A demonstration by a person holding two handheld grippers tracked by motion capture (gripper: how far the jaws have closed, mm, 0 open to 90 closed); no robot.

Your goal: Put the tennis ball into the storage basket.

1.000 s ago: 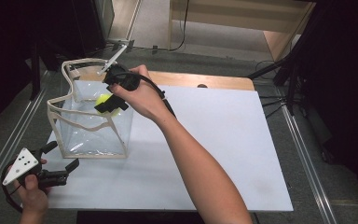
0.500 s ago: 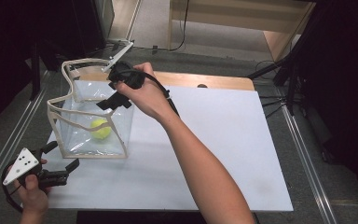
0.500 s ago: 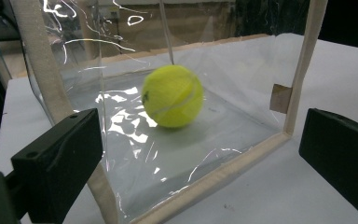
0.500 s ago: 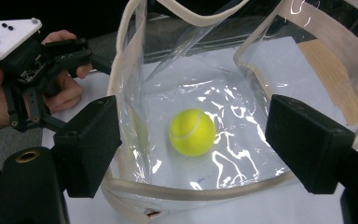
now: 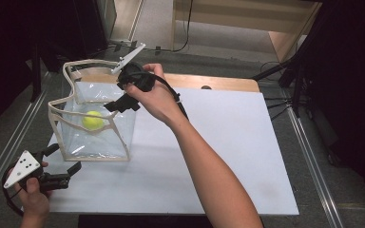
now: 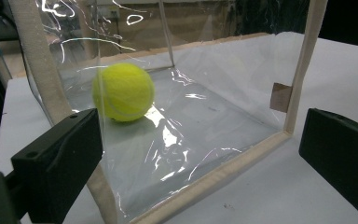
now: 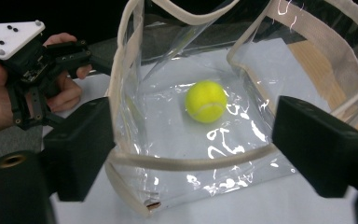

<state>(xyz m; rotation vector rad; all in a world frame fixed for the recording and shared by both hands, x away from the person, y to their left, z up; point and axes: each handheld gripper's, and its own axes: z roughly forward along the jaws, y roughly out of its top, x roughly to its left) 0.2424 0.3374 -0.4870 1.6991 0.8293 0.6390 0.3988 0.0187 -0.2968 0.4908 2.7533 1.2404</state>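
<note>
Change: since a second ago we have let the tennis ball (image 5: 92, 120) go; it was between our right gripper's jaws and now lies on the floor of the clear bag (image 5: 123, 137).
Right gripper (image 5: 120, 102): our jaws stand spread and hold nothing, above the bag's open top on its right side.
Left gripper (image 5: 62, 167): our jaws are spread too, low on the white table (image 5: 228, 142) near its front left corner, just in front of the bag and apart from it.
Ball: it rests toward the back left of the bag floor, away from the front wall.
Bag edges: cream trim runs along the rim and corners; in the right gripper view (image 7: 193, 126) one trimmed rim band crosses between our jaws, below the ball.
Open room: we see bare white table to the right of the bag and in front of it; the bag stands close to the table's left edge.
Table edge: a wooden strip (image 5: 218, 81) runs along the far side.
</note>
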